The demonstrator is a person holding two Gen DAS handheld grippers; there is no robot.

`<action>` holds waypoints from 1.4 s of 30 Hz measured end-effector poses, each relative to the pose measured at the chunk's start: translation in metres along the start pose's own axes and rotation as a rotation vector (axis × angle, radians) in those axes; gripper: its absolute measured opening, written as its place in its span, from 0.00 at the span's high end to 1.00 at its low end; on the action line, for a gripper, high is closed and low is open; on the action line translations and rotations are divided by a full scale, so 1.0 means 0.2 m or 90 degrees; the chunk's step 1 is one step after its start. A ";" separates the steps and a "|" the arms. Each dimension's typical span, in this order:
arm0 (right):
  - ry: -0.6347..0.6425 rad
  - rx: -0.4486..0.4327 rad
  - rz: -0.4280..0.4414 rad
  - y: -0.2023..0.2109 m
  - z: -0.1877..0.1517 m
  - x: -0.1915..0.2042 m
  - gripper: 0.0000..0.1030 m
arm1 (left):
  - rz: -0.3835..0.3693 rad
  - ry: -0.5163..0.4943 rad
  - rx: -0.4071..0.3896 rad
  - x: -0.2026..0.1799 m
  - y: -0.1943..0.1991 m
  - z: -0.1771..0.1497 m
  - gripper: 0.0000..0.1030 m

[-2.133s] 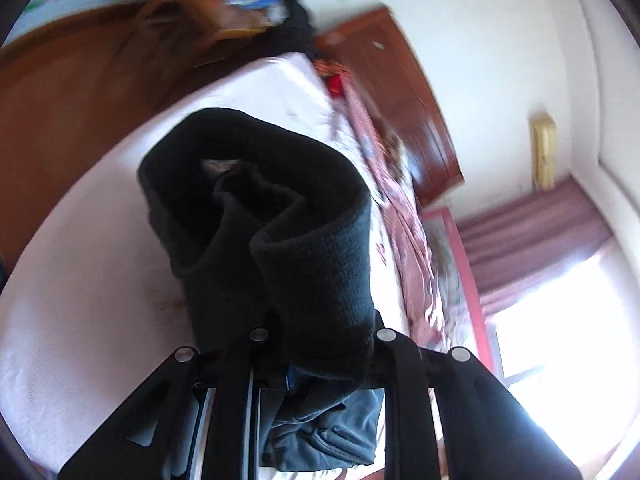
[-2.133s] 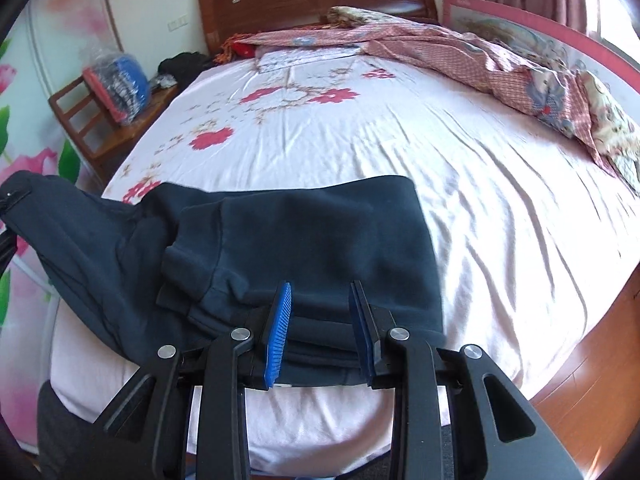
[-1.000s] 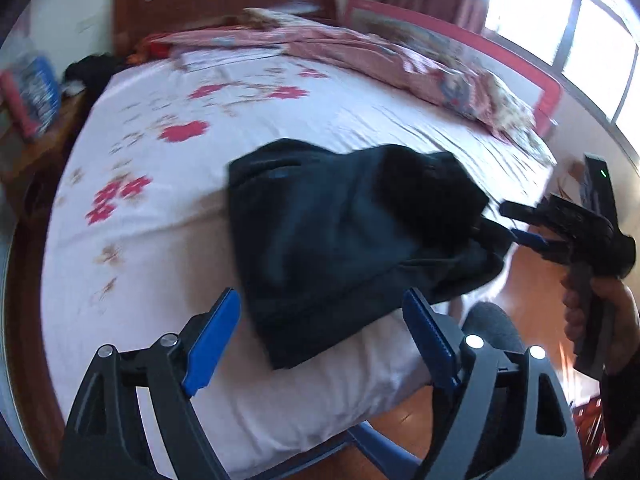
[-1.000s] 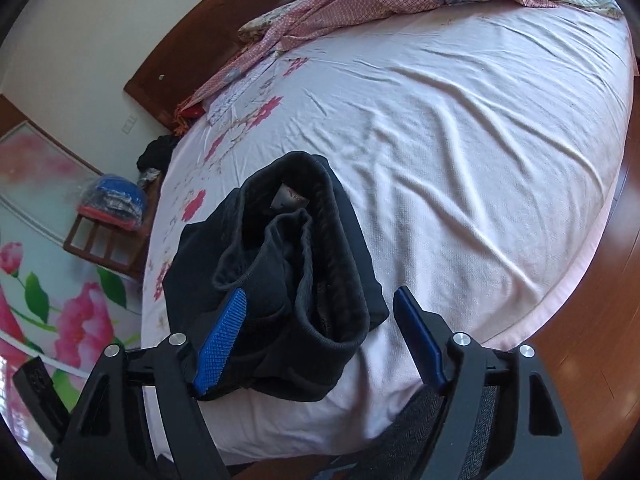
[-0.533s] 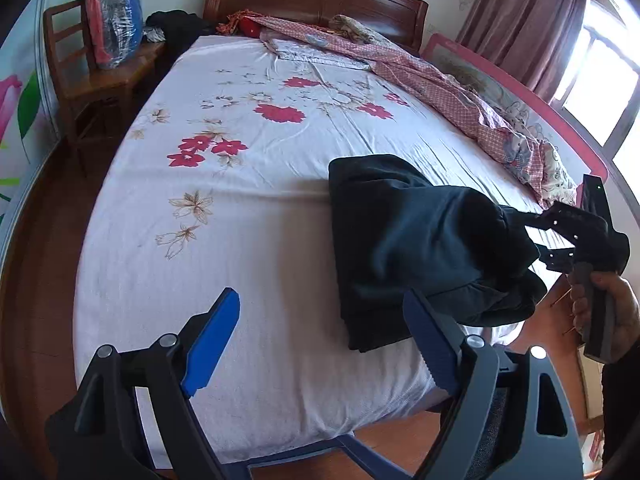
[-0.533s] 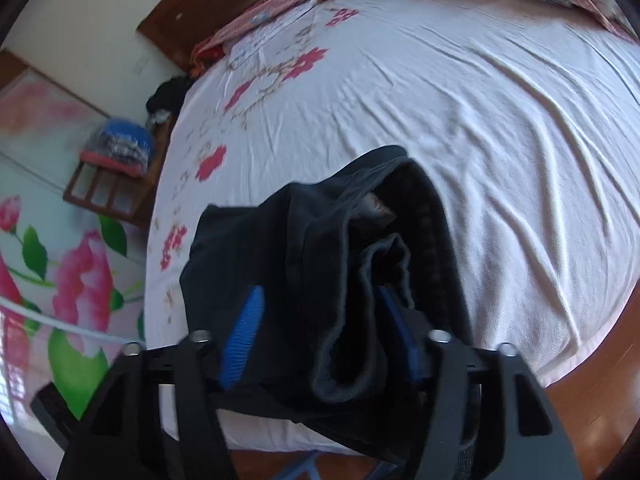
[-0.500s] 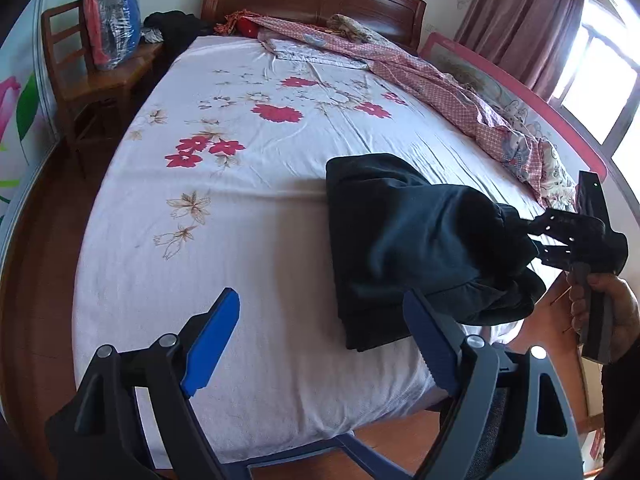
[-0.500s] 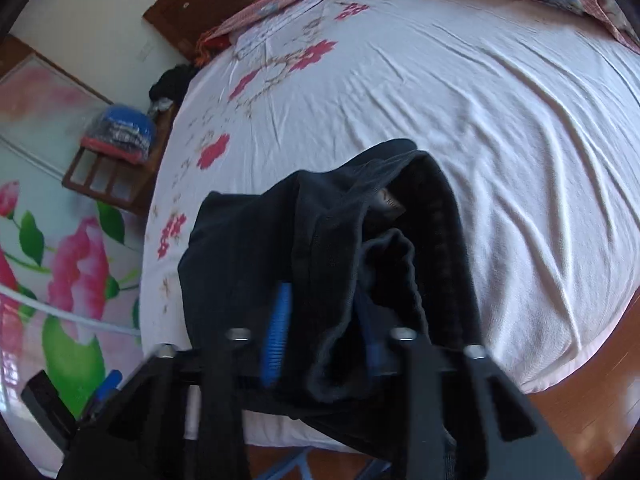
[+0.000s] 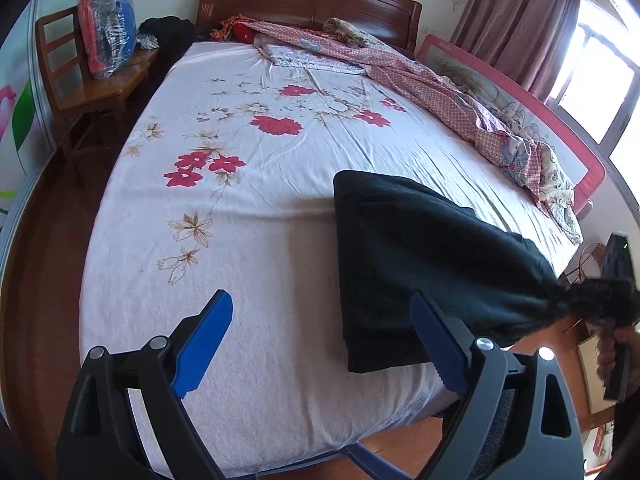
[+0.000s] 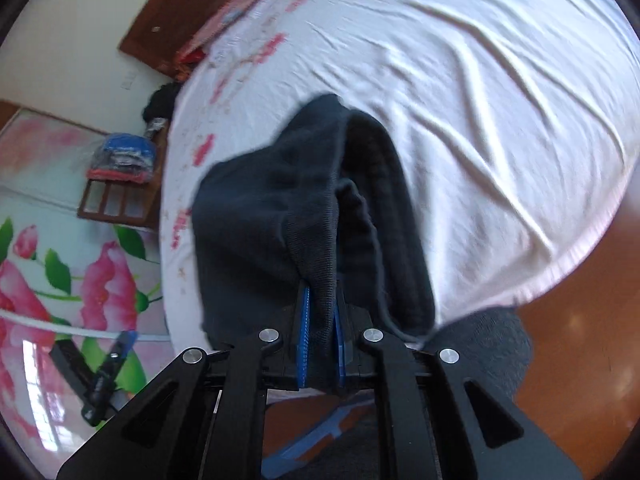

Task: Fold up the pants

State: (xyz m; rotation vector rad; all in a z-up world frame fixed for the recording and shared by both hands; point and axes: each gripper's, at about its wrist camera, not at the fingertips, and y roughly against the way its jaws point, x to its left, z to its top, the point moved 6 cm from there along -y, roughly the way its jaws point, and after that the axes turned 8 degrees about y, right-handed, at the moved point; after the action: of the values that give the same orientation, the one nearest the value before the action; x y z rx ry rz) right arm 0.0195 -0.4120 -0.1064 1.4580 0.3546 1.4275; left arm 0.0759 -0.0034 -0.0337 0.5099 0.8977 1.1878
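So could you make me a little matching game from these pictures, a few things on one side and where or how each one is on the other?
Things:
1. pants
2. left gripper
3. checked blanket
4. chair

Descriptions:
A. open, holding nothing
B. beside the bed, with a plastic bag on it
C. pinched at one end by the right gripper
D. rumpled along the bed's far side

Pairs: 1-C, 2-A, 3-D, 4-B
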 end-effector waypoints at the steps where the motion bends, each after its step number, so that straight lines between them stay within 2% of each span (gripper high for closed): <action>1: -0.012 0.027 -0.019 -0.09 -0.05 -0.09 0.86 | 0.006 0.000 -0.002 0.01 0.00 0.00 0.12; 2: -0.024 0.040 -0.031 -0.14 -0.08 -0.15 0.76 | 0.008 -0.002 -0.002 0.01 -0.01 0.00 0.12; 4: -0.067 0.024 0.002 -0.12 -0.07 -0.16 0.61 | 0.015 -0.010 0.007 0.00 -0.02 0.00 0.12; 5: -0.062 0.011 0.004 -0.08 -0.04 -0.14 0.55 | 0.022 -0.020 0.004 -0.01 -0.01 0.00 0.12; 6: -0.053 0.000 -0.017 -0.03 -0.02 -0.12 0.49 | 0.024 -0.030 0.005 -0.02 -0.01 0.00 0.12; 7: -0.044 -0.013 -0.030 0.01 0.01 -0.10 0.38 | 0.026 -0.038 0.003 -0.03 -0.01 0.00 0.12; 10: -0.042 -0.063 -0.039 0.12 0.13 -0.12 0.35 | 0.014 -0.043 -0.001 -0.06 0.00 0.01 0.12; 11: -0.056 -0.080 -0.034 0.13 0.16 -0.15 0.24 | 0.012 -0.045 0.000 -0.08 -0.01 0.01 0.12; 12: -0.061 -0.093 -0.022 0.12 0.21 -0.17 0.21 | 0.008 -0.047 -0.004 -0.10 0.00 0.02 0.12; 15: -0.053 -0.052 -0.003 0.00 0.25 -0.19 0.21 | -0.010 -0.059 -0.008 -0.16 0.01 0.02 0.12; 17: -0.050 -0.037 -0.018 -0.08 0.25 -0.20 0.21 | -0.014 -0.068 -0.008 -0.20 0.02 0.01 0.12; 19: -0.073 -0.027 0.033 -0.15 0.22 -0.21 0.21 | -0.023 -0.068 -0.005 -0.22 0.02 0.01 0.12; 21: -0.078 -0.034 0.059 -0.18 0.21 -0.19 0.21 | -0.028 -0.074 -0.002 -0.25 0.02 0.00 0.12; 22: -0.071 -0.047 0.068 -0.18 0.20 -0.19 0.30 | -0.026 -0.078 -0.001 -0.25 0.02 -0.01 0.12; 23: -0.060 -0.047 0.071 -0.19 0.20 -0.18 0.48 | -0.025 -0.082 0.004 -0.26 0.01 -0.01 0.12; 24: -0.052 -0.046 0.065 -0.18 0.20 -0.17 0.53 | -0.024 -0.084 0.006 -0.26 0.00 -0.02 0.12; 25: -0.041 -0.048 0.054 -0.15 0.20 -0.16 0.66 | -0.020 -0.083 0.006 -0.26 0.00 -0.02 0.12; 26: -0.016 -0.049 0.040 -0.13 0.21 -0.13 0.71 | -0.020 -0.081 0.009 -0.26 -0.01 -0.02 0.12; 30: 0.140 -0.055 -0.102 -0.02 0.26 0.09 0.76 | -0.018 -0.075 0.017 -0.24 -0.02 -0.03 0.12; 33: 0.257 -0.095 -0.169 0.08 0.31 0.31 0.78 | -0.014 -0.070 0.012 -0.23 -0.02 -0.02 0.12; 36: 0.342 -0.147 -0.174 0.20 0.40 0.50 0.81 | -0.005 -0.059 0.006 -0.20 -0.01 -0.01 0.12; 38: 0.342 -0.154 -0.136 0.19 0.48 0.53 0.81 | -0.006 -0.048 0.004 -0.18 -0.01 0.01 0.12; 41: 0.301 -0.125 -0.118 0.00 0.60 0.34 0.78 | 0.002 -0.033 0.000 -0.15 0.00 0.03 0.12; 42: 0.254 -0.066 -0.103 -0.14 0.60 0.21 0.72 | -0.002 -0.030 -0.003 -0.14 0.00 0.03 0.12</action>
State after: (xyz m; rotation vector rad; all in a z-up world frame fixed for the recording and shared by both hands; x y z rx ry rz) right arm 0.1465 -0.4200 -0.0785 1.0330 0.6224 1.5757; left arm 0.0774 -0.0295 -0.0212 0.5300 0.8549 1.1710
